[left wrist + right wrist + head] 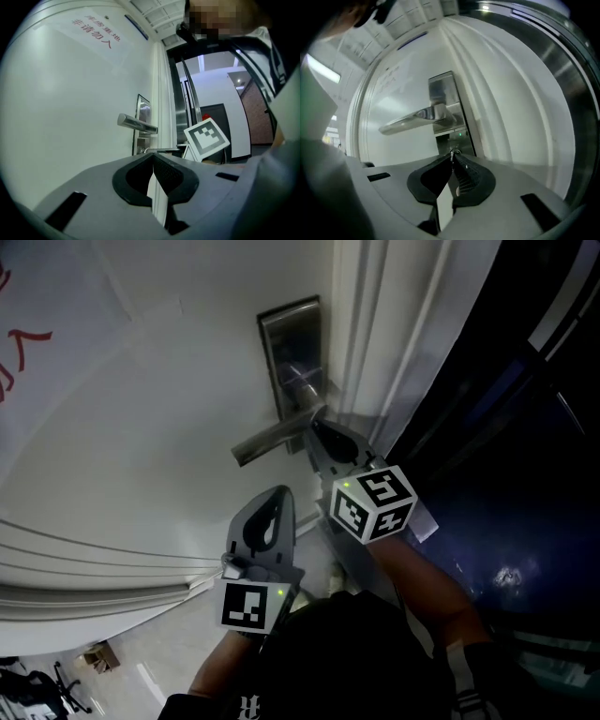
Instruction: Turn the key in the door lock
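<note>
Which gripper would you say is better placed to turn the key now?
Right: the right gripper is shut on the key below the lever handle, while the left gripper sits shut and empty, back from the door.

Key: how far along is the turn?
Done: right tool is at the lock plate, under the lever handle. In hand: its jaws are shut on a small metal piece, apparently the key. To do: the turn itself; rotation can't be judged. Left tool is shut, empty, off the door.
</note>
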A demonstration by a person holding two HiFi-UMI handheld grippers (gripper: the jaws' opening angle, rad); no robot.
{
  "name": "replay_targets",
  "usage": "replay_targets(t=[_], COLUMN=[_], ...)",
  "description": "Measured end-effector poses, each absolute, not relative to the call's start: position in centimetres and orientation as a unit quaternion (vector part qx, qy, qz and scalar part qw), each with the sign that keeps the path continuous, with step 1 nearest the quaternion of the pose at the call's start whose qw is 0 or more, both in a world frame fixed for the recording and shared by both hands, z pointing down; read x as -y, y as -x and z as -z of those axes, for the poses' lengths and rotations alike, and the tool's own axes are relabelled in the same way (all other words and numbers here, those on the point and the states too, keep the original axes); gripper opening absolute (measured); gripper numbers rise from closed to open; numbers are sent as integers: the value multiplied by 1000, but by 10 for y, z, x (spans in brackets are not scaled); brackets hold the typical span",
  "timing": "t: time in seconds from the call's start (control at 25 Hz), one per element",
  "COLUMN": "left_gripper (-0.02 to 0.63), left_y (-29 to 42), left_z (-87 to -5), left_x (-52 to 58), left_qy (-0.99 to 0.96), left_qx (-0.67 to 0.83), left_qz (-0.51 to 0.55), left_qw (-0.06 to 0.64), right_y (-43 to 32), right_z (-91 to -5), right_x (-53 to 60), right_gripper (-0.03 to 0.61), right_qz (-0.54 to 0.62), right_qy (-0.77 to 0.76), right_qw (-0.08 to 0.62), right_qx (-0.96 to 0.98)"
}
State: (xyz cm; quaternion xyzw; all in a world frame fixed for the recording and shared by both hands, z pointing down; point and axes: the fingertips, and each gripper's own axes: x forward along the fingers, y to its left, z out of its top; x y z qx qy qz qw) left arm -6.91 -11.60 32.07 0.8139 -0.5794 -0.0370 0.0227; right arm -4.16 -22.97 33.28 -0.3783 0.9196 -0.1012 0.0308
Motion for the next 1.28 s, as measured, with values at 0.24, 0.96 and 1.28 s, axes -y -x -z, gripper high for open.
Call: replay_targets(t=[0.24, 0.96, 1.28], left_gripper=[8, 8, 8], left_y=[69, 70, 70], left_z=[-321, -321, -323], left_x=[115, 117, 119], left_qy=[-814, -814, -815], left_qx=[579, 579, 579], left_qz=[35, 29, 25], left_qw=[22, 22, 23], right_y=[38, 38, 36], right_z=[-338, -347, -345], right_x=[233, 234, 236], right_gripper=[21, 31, 40], right_qz=[353, 691, 661], right_qy=[305, 56, 31], right_qw=[138, 381, 397], right_qx=[-874, -612, -635])
